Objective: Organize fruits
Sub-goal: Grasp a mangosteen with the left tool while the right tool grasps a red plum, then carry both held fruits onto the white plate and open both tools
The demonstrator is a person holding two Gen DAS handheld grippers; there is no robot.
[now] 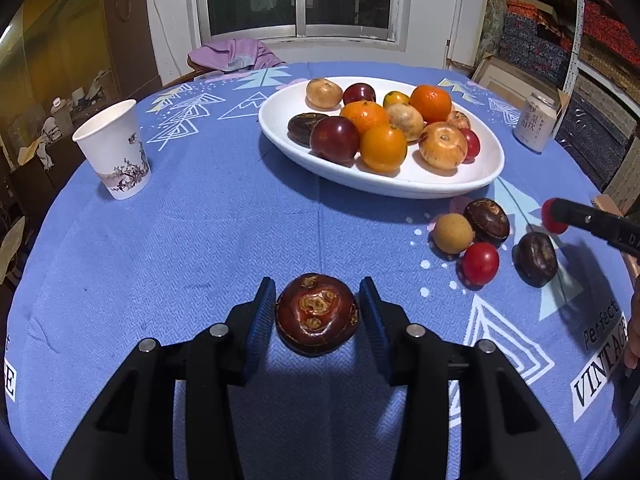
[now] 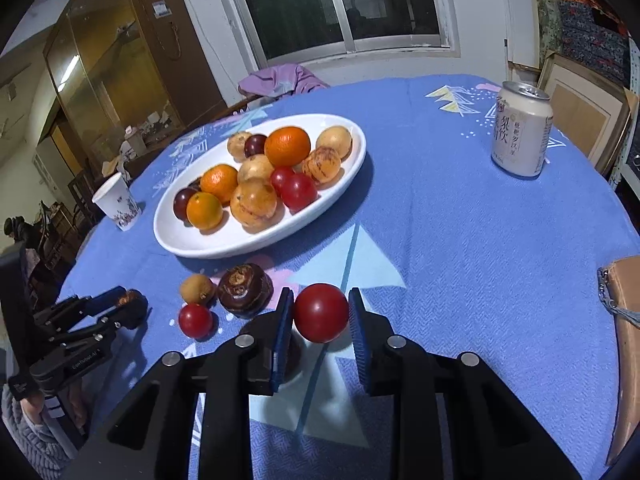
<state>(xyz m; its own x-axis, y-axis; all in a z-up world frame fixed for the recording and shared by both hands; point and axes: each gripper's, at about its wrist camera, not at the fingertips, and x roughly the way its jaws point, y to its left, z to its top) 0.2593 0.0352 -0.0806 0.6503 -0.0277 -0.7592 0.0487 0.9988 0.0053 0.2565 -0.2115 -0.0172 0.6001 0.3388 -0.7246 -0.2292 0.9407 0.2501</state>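
- Right wrist view showed my right gripper (image 2: 320,320) pinching a red tomato (image 2: 321,312), with the white dish (image 2: 176,240) ahead and to the left.
- My left gripper (image 1: 317,312) clamped a brown water chestnut (image 1: 316,314); its dish (image 1: 400,188) lay ahead-right.
- Something dark behind the tomato stayed hidden by my finger.

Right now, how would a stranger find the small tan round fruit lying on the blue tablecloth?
Start at the white oval plate of fruit. On the cloth before its near rim lies a small cluster; the small tan round fruit sits leftmost, beside a dark brown one. It alone is pale, matte tan.
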